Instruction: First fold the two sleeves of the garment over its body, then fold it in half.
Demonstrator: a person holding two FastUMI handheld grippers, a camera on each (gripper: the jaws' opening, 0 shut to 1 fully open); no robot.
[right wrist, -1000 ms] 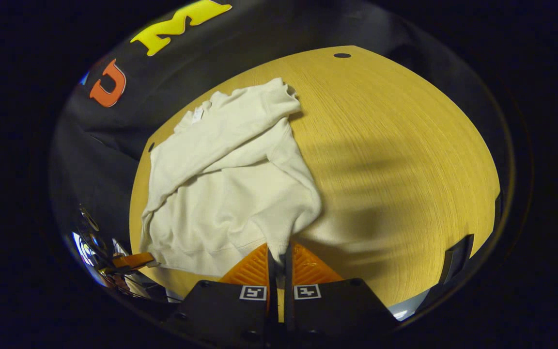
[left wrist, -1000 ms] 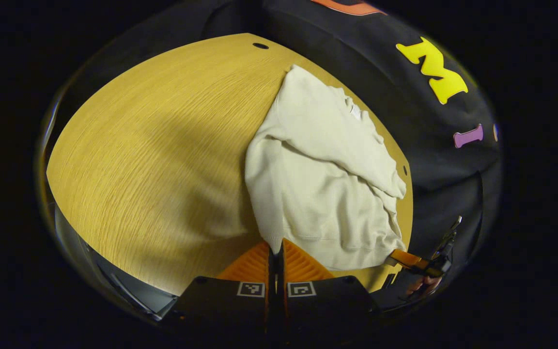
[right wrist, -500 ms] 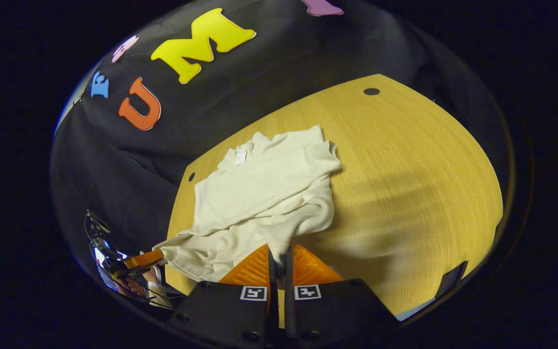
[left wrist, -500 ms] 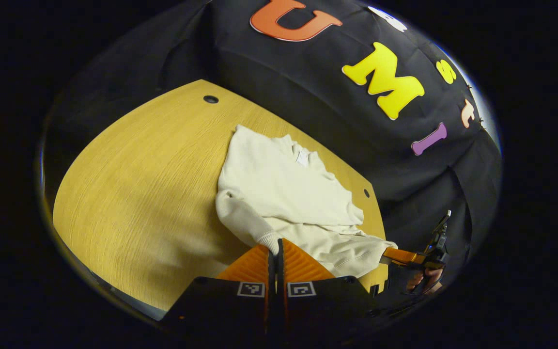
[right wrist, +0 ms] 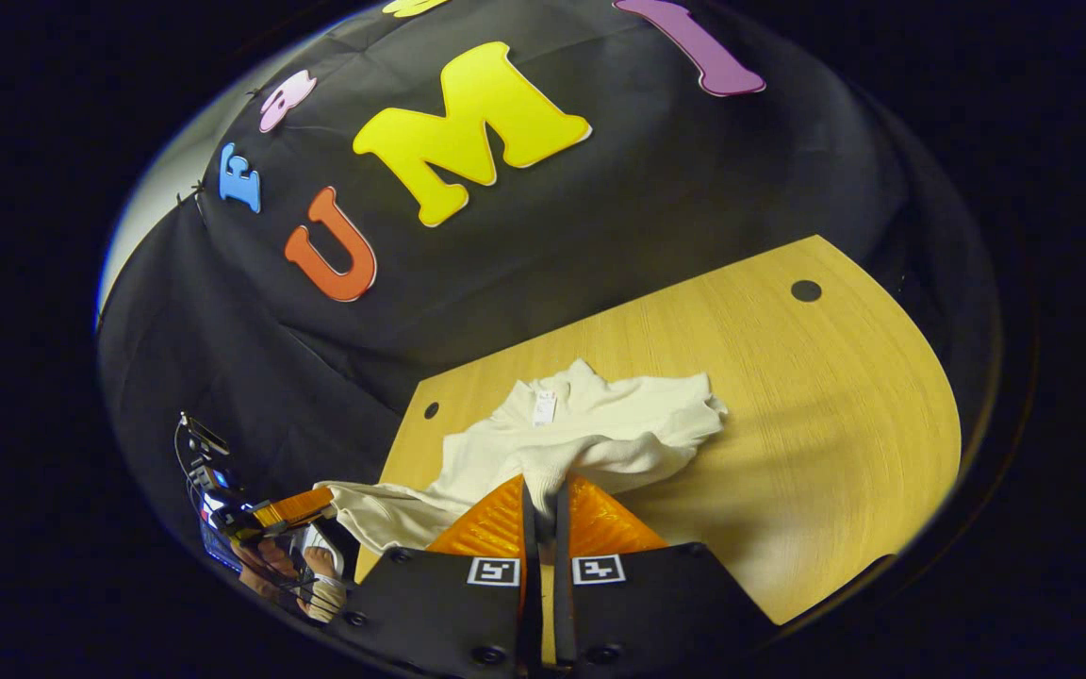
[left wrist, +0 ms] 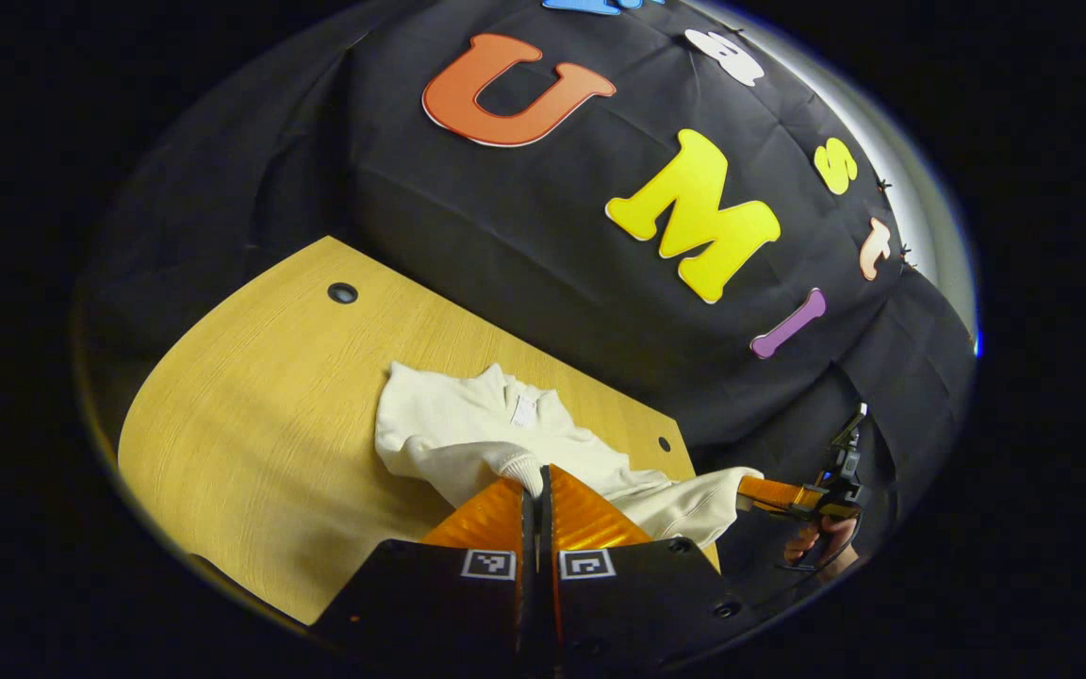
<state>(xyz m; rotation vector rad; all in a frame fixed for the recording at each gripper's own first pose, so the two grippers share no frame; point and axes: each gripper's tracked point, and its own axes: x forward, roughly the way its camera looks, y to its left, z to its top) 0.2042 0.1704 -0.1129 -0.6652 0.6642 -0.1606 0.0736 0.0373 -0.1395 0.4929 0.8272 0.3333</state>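
Both grippers have come up and forward since a second ago, dragging the sweatshirt's hem over toward its collar, so the cream garment now looks half as long on the table.

Edges first: in the left gripper view there's a big stretch of bare wood to the left of the garment, with a small dark hole near the far corner. The garment's right side sits close to the table's right edge, and one corner hangs out past it. In the right gripper view the sweatshirt has lots of free wood to its right, and the black cloth wall runs right behind the table's far edge.

The left gripper is clamped tight on a ribbed bit of hem, fingers basically together. The right gripper is the same, pinched closed on the fabric bunched at its tips. Farther off in each view, the other gripper holds a stretched-out corner with a hand behind it.
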